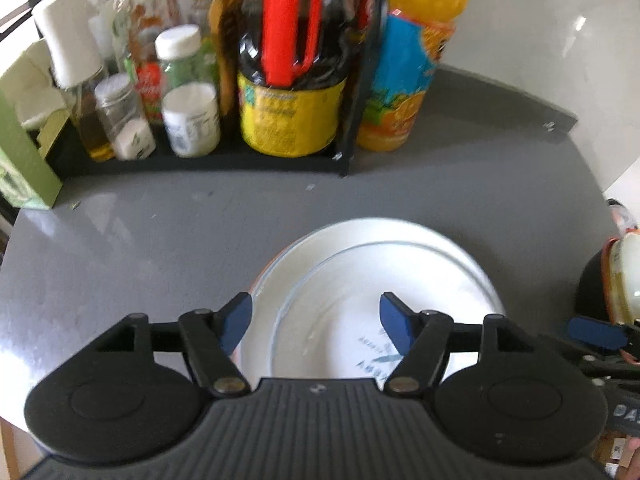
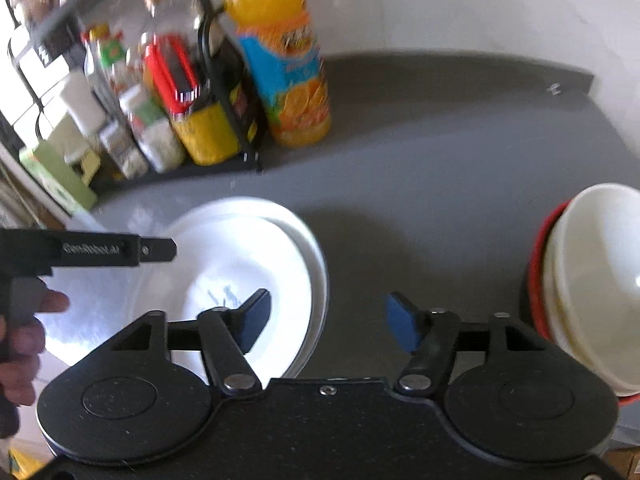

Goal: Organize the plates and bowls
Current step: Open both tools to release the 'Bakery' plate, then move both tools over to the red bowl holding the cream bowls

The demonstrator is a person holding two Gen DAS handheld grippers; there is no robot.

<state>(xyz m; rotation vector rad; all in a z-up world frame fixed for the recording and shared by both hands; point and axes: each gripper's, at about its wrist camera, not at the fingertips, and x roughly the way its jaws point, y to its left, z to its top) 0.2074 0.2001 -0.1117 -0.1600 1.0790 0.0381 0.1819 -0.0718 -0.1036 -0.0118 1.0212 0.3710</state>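
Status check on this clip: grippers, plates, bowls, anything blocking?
Both hand-held grippers open, empty: left, right. White plates stacked; bowls nested at right. Counter between them bare.

A stack of white plates (image 1: 372, 272) lay flat on the grey counter, the top one slightly smaller and carrying a faint blue mark near its middle; the rims sat a little off-centre from each other. Well apart to the right, cream-white bowls (image 2: 592, 280) stood nested inside a red-rimmed one, the pile tilted so the openings faced the plates.
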